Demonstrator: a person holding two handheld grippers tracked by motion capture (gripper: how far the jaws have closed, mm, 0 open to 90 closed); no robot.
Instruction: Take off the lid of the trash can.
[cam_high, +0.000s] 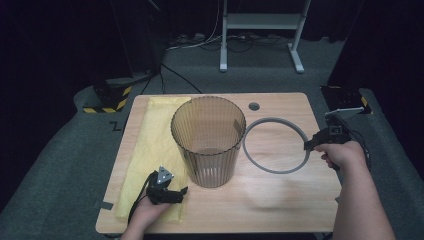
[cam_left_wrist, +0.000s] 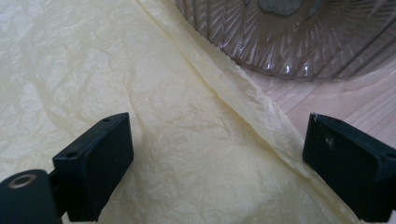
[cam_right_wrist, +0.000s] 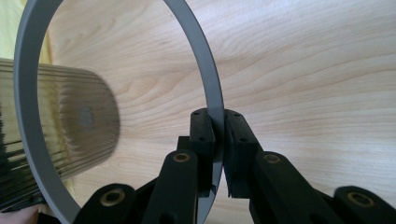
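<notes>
1. The wooden table carried a ribbed, smoke-tinted translucent bin, standing upright near its middle with the open mouth facing up.
2. A grey ring was observed just to the right of the bin. Its left edge was close against the bin's rim; contact between the two could not be confirmed from the high view.
3. The right gripper was at the ring's right side, in the person's right hand. In the right gripper view its jaws were closed hard on the ring's thin band, one pad on each face, with next to no gap between them.
4. In that same view the ring stood on edge relative to the jaws, and the bin was seen through its opening.
5. A crinkled pale yellow bag lay flat along the left part of the table, its right edge running beside the bin's base.
6. The left gripper sat low over the near end of the bag, in the left hand. Its jaws were wide apart, with nothing clamped; the bag's folded edge lay between them, and the bin's base was just beyond.
7. A small round hole was noted in the table's far edge.
</notes>
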